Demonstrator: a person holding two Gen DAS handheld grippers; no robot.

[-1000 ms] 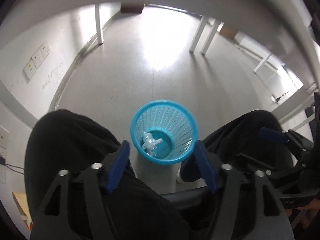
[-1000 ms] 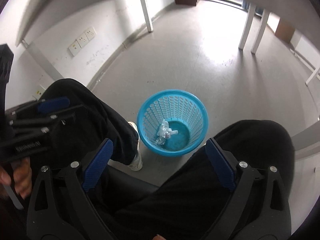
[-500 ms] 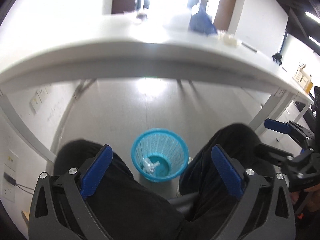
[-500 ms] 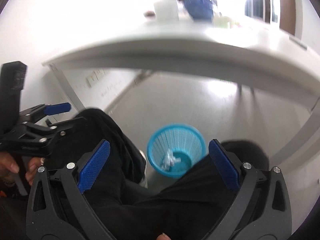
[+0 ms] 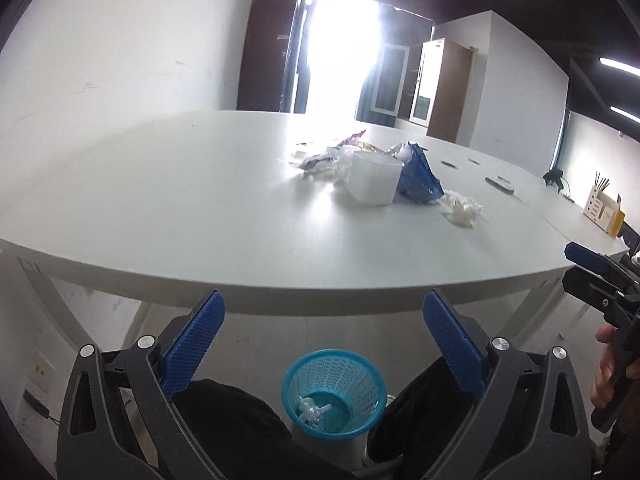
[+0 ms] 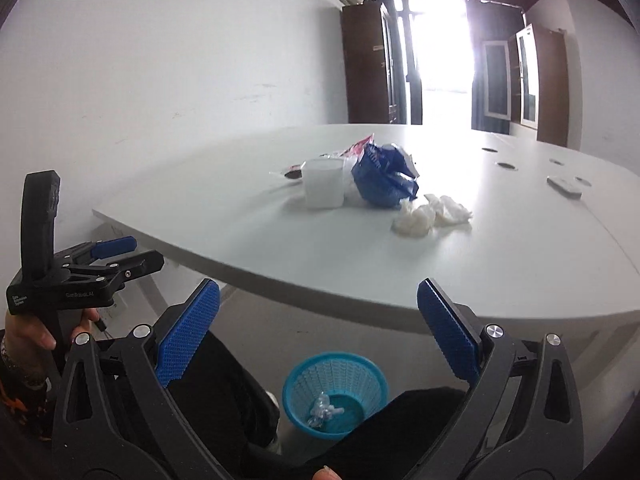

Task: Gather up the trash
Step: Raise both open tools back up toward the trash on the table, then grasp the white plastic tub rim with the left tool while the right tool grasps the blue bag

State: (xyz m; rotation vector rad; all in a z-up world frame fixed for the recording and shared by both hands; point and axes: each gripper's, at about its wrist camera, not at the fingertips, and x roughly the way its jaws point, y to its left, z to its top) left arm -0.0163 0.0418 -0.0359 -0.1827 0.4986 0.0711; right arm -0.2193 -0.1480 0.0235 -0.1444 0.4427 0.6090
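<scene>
Trash lies on the white table: a white plastic cup, a crumpled blue bag, clear wrappers and crumpled white tissue. The same cup, blue bag and tissue show in the right wrist view. A blue mesh bin stands on the floor under the table with a clear crumpled piece inside. My left gripper is open and empty, near the table's front edge. My right gripper is open and empty too.
A person's dark-trousered legs flank the bin. A grey remote and round cable holes lie on the table's far right. A wooden organiser stands at the right end. Cabinets and a bright doorway are behind.
Both grippers rose from below the table to its edge and tilted up, bringing the tabletop trash into view. The left jaws widened. The bin dropped lower in both views.
</scene>
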